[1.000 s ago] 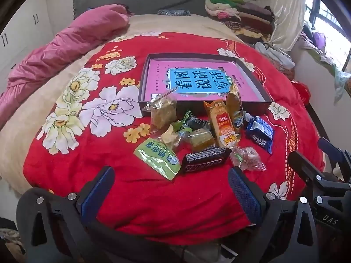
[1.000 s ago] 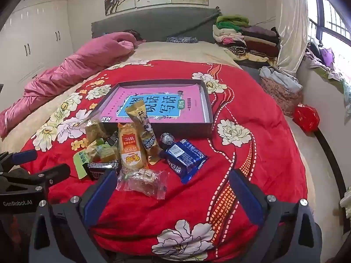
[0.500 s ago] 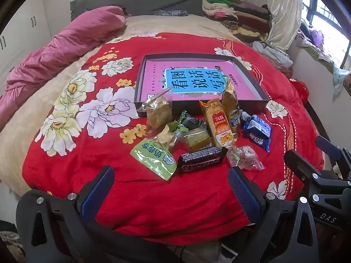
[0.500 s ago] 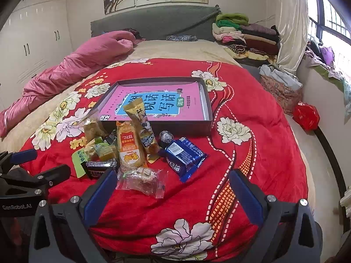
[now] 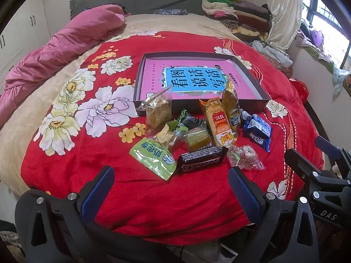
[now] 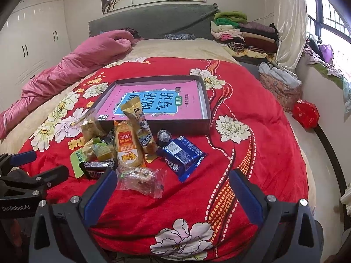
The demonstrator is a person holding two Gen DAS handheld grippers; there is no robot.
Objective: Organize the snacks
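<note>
A pile of wrapped snacks lies on the red floral blanket in front of a shallow dark box (image 5: 262, 97) lined with a pink and blue sheet. Nearest me are a green packet (image 5: 153, 157), a dark chocolate bar (image 5: 201, 162), a clear bag of sweets (image 5: 243, 156), an orange packet (image 5: 217, 125) and a blue packet (image 5: 257, 131). My left gripper (image 5: 171, 184) hangs open just short of the chocolate bar, empty. My right gripper (image 6: 173, 185) is open too, its left finger beside the clear bag (image 6: 141, 179), the blue packet (image 6: 183, 153) ahead.
A pink duvet (image 5: 61, 43) is bunched along the bed's left side. Folded clothes (image 6: 241, 32) are stacked at the headboard's right. A red bag (image 6: 306, 112) lies on the floor by the right wall. The blanket's front edge drops off just under both grippers.
Both grippers have crept slightly forward toward the snack pile, and the left view has swung a little to the right. The snacks and box have not moved.
</note>
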